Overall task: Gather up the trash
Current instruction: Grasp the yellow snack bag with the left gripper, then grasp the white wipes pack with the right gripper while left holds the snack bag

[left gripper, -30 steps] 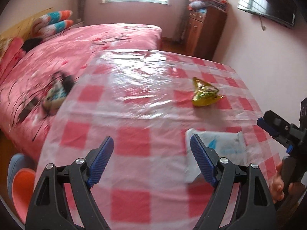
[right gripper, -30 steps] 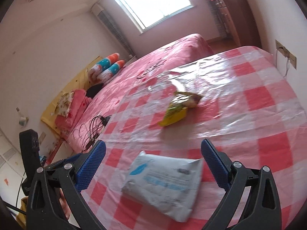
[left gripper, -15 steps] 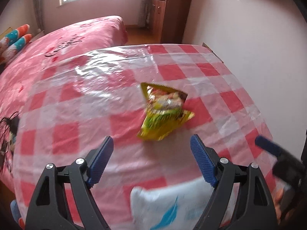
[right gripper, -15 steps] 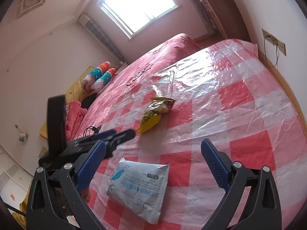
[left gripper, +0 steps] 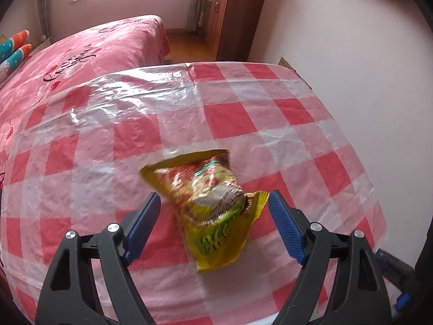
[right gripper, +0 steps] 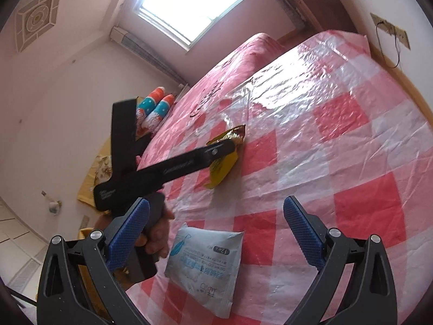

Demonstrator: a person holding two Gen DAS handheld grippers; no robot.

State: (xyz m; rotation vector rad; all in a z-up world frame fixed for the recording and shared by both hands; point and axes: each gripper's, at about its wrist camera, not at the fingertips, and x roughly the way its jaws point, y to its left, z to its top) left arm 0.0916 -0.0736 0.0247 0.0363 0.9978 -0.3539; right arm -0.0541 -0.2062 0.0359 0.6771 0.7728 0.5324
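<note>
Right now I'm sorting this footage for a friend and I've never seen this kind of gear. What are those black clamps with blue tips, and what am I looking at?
Each clamp is a hand-held two-finger gripper with a camera looking along its fingers; a person carries one in each hand. One picture is from the left gripper, the other from the right gripper. Both stand open and hold nothing. On the red-checked tablecloth lie two pieces of trash: a yellow snack wrapper, now between the left gripper's open fingers, and a white packet in front of the right gripper. The right view also shows the left gripper from the side, reaching to the wrapper.
</note>
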